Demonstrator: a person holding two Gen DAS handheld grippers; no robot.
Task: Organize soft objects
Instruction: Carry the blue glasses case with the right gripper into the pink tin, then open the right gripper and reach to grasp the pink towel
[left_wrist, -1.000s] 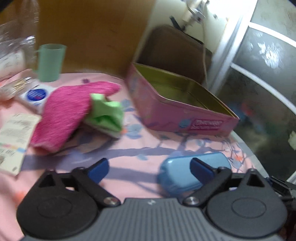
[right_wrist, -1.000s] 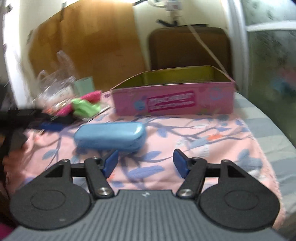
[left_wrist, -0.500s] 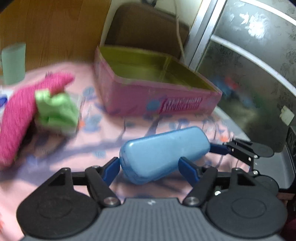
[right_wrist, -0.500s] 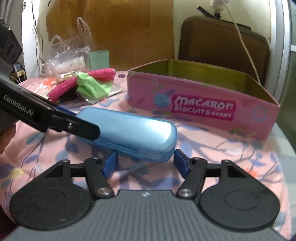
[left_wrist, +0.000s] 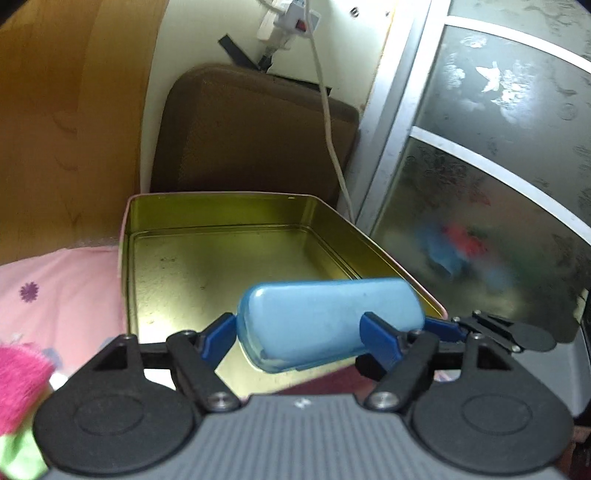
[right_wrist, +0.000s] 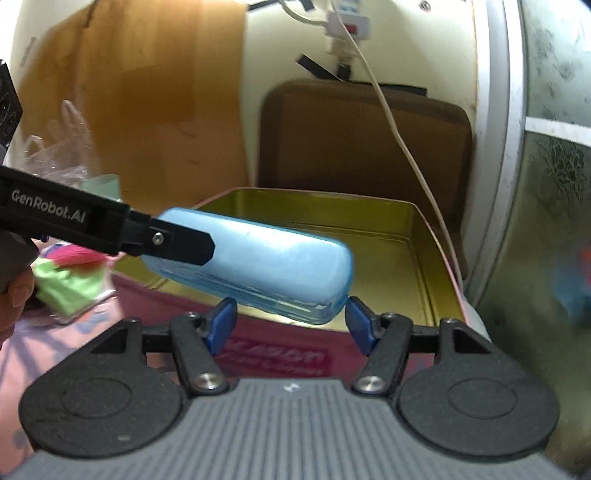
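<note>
Pink floral cloth (left_wrist: 55, 288) covers the work surface, and on it stands an open biscuit tin (left_wrist: 221, 258), pink outside and gold inside, in front of a brown padded chair back (left_wrist: 255, 140) and a frosted glass door (left_wrist: 498, 184). A white cable (right_wrist: 402, 140) hangs down the wall toward the tin's far corner.

A blue glasses case (left_wrist: 328, 325) is lifted off the cloth and hangs over the tin's near edge, lying crosswise and slightly tilted. The left gripper (left_wrist: 295, 338) is clamped on it: one blue pad presses the case's left end, the other presses its front face nearer the right end. In the right wrist view, the left gripper's black finger crosses the case's (right_wrist: 258, 266) left end.

The right gripper (right_wrist: 290, 319) sits just beneath the case's right end, both blue pads close to its lower edge. Whether they press the case or stand just clear of it cannot be told.

To the left on the cloth lie a pink fuzzy cloth (right_wrist: 74, 254) and a green cloth (right_wrist: 66, 284), touching each other.
</note>
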